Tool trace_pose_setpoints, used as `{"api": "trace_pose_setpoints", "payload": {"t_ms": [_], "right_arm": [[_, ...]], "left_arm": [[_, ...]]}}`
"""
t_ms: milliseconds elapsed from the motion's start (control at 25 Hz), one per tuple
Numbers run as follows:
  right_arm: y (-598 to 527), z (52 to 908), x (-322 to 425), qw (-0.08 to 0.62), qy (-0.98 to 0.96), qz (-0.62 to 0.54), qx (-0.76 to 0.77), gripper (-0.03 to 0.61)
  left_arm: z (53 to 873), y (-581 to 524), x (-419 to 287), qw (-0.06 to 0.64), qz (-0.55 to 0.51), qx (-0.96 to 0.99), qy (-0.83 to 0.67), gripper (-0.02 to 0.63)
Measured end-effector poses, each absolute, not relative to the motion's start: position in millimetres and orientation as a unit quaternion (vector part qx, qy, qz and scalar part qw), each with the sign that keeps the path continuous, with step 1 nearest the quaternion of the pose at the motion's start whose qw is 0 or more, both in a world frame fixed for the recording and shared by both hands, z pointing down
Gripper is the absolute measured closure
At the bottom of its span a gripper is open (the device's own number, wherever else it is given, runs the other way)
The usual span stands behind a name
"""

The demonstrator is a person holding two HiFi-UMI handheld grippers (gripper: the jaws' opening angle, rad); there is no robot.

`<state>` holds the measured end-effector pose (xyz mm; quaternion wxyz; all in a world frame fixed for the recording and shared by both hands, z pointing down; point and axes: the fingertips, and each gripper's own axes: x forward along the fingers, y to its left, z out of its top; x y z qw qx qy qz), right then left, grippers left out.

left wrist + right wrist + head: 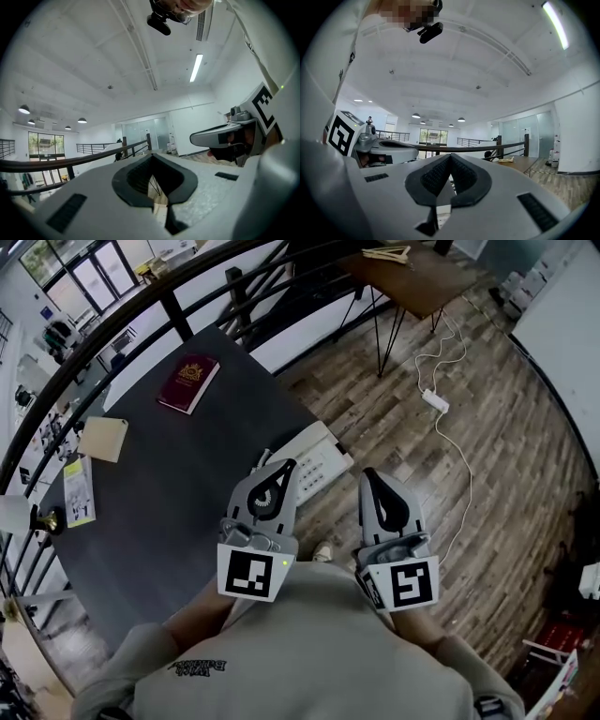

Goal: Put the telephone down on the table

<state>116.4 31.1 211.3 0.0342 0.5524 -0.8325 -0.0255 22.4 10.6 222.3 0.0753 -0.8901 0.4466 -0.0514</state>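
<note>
Phone was down on the table; what remained, as I judged it, was getting clear without disturbing it.
The telephone [312, 458] lay flat at the right corner of the dark table [159, 521], mid-frame in the head view and very near the edge; I couldn't tell whether a corner overhung. My left gripper [284, 468] and right gripper [371, 476] sat low centre, close to my chest, each with its jaws pressed together and nothing between them. The left tips showed at the phone's near end, apparently not touching; the right tips were over the wood floor beside it. My call was to keep both closed and avoid any sideways sweep near that edge. If the phone looked unstable, nudge it inward toward the red book [188, 382].
</note>
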Motion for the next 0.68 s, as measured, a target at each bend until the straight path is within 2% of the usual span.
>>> {"api": "trace_pose_setpoints", "payload": {"t_ms": [240,680], "right_arm": [[26.4,209.1,123.7,0.010,-0.836,0.021,0.548,0.577],[15.0,208.0,125.3,0.010,-0.839,0.022,0.544,0.577]], "left_arm": [[219.6,7.0,24.3,0.077,-0.056,-0.886,0.455,0.611],[217.8,5.3,29.3,0.094,-0.073,-0.889,0.441,0.611]]}}
